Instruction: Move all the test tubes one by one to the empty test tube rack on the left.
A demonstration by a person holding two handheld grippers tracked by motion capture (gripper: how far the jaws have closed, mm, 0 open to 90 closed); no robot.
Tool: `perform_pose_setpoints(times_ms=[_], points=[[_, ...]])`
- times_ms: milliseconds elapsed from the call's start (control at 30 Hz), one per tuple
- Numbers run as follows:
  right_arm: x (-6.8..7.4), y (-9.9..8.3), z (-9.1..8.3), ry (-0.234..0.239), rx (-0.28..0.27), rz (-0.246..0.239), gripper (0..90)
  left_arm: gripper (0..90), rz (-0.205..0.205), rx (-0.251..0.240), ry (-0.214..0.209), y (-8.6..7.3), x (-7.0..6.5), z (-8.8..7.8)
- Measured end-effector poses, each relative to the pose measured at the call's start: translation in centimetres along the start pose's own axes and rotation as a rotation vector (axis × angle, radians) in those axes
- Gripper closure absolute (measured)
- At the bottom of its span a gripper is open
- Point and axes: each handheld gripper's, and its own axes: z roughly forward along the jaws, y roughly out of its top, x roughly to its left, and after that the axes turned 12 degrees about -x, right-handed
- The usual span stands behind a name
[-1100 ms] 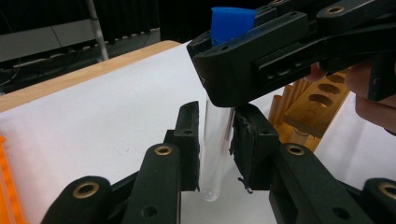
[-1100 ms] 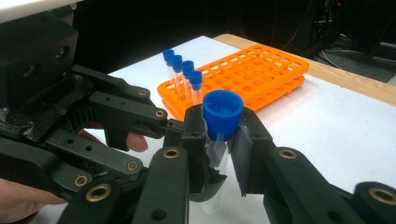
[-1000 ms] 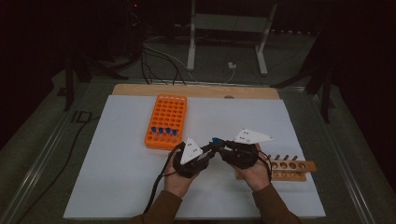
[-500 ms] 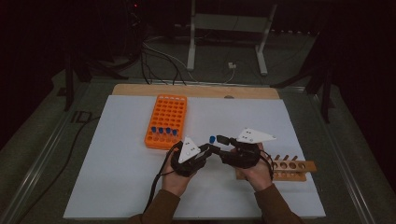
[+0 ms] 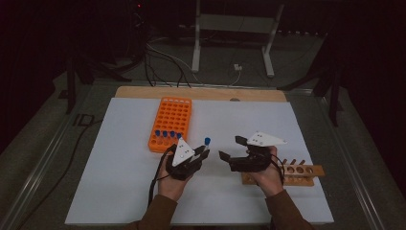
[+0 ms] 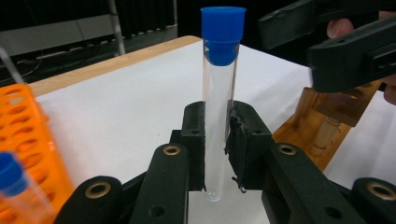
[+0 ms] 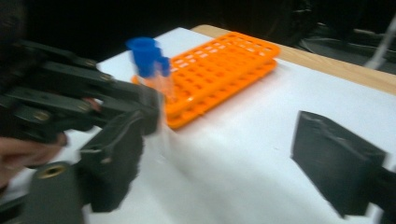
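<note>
Tube [image 6: 218, 102] clamped upright in left tool [image 5: 201, 152]; right tool [image 5: 233, 147] just opened wide, empty, now apart.

Brown sleeves [image 5: 158, 213] cover both forearms, and each hand holds a black gripper [image 5: 242, 147] with brass-ringed screw holes, a pale three-cornered top plate [image 5: 182, 152] and a trailing black cable [image 5: 152, 184].

A white-covered table [image 5: 119, 191] with a bare wooden strip [image 5: 201, 93] along its far edge fills the lower frame, lit from above while the room beyond lies in near darkness. At upper centre, a pale metal stand [image 5: 232, 36] rests on a grey floor [image 5: 297, 72]. Cables [image 5: 163, 55] trail across the floor at upper left, beside dark frame legs [image 5: 72, 81]
</note>
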Motion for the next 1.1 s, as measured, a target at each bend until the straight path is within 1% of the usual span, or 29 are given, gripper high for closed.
perform_pose_setpoints(times_ms=[67,167,267,500,700,767,1000,1100], points=[[-0.3,-0.2,-0.2,-0.017,0.003,0.004,8.7,77.2,-0.002,-0.001,0.01,-0.1,0.4,-0.4],[-0.8,-0.6,-0.5,-0.036,0.01,0.003,4.0,77.2,-0.005,-0.002,0.026,-0.2,0.9,-1.0],[-1.3,-1.0,-1.0,-0.054,0.009,-0.002,2.4,77.2,-0.006,-0.002,0.042,-0.4,1.5,-1.6],[-2.9,-2.0,-2.6,-0.099,-0.002,-0.001,1.7,77.1,-0.016,-0.009,0.081,-0.8,2.7,-3.1],[-4.0,-2.8,-4.0,-0.144,-0.011,0.001,1.6,77.1,-0.013,-0.011,0.111,-0.8,3.7,-4.2],[-4.4,-3.0,-4.5,-0.155,-0.018,0.002,1.6,77.1,-0.015,-0.014,0.127,-0.8,4.1,-4.6],[-5.0,-3.2,-6.1,-0.186,-0.042,0.007,1.6,77.0,-0.022,-0.028,0.18,-0.8,5.5,-5.9],[-5.2,-3.4,-6.6,-0.194,-0.045,0.009,1.7,77.0,-0.017,-0.027,0.203,-0.9,6.1,-6.4]])
